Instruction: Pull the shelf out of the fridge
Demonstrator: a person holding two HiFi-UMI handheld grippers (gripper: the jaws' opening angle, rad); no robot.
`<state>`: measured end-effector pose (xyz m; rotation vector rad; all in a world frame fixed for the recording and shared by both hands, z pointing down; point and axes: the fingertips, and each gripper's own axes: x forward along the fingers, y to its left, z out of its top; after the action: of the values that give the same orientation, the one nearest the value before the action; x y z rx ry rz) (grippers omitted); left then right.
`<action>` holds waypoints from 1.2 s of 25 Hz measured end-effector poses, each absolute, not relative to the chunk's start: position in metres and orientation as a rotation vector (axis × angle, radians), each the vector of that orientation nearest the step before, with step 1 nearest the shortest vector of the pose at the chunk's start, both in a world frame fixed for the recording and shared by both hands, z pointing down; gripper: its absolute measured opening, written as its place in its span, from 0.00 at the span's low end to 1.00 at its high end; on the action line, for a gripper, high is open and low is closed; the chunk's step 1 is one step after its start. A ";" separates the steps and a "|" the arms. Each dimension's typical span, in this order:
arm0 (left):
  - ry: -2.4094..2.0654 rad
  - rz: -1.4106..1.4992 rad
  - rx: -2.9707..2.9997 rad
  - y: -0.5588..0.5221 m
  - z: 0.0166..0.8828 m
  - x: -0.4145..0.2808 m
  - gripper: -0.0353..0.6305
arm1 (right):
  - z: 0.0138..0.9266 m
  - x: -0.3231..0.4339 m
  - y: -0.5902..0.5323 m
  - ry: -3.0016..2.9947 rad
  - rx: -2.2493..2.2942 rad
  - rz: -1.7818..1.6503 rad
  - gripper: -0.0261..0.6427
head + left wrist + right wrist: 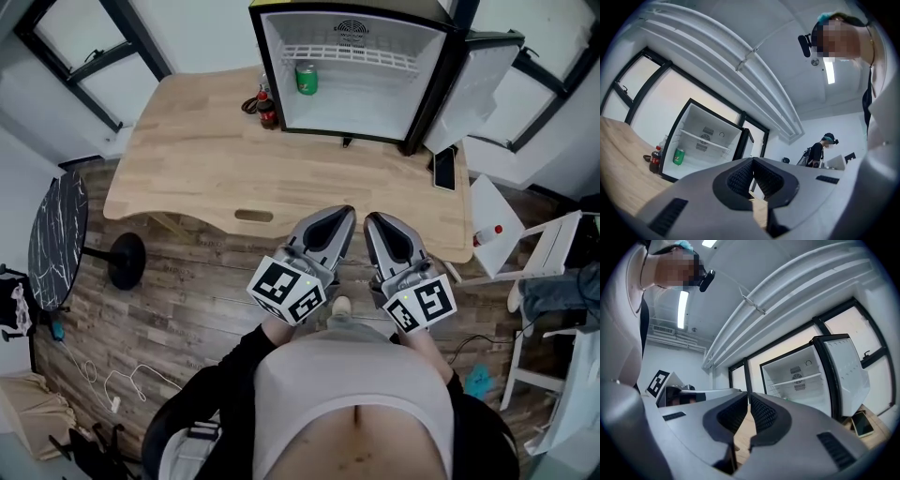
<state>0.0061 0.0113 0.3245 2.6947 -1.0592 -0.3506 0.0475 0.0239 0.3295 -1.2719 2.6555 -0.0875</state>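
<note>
Wood-plank flooring surrounds a pale wooden table (187, 159), and at its far edge stands a small fridge (375, 98) with its door (480, 89) swung open to the right. Close to the person's body, at the table's near edge, the left hand-held gripper (343, 216) and the right hand-held gripper (377, 221) are held side by side and point toward the fridge. Each has its jaws pressed together with nothing between them. Straight ahead of both, across the table and well apart from them, the white wire shelf (347, 54) sits fully inside the upper part of the fridge. Below it, ahead and slightly left of the left hand-held gripper, a green can (306, 78) stands upright on the fridge floor. A cola bottle (268, 111) stands on the table just outside the fridge's left wall. Ahead and to the right of the right hand-held gripper, a dark phone (444, 169) lies flat on the table below the open door.
</note>
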 end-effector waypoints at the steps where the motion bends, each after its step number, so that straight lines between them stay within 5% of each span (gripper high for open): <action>1: -1.060 -0.352 2.696 0.005 0.324 0.011 0.06 | 0.329 0.052 0.017 2.656 -1.270 -0.089 0.10; 30: -1.190 -0.322 2.617 -0.065 0.338 0.027 0.06 | 0.350 0.072 -0.057 2.696 -1.142 -0.226 0.10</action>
<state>0.0275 -0.0646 0.3384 2.6168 -1.1904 -0.3215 0.0722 -0.0571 0.3505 -1.1421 2.6957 -0.2255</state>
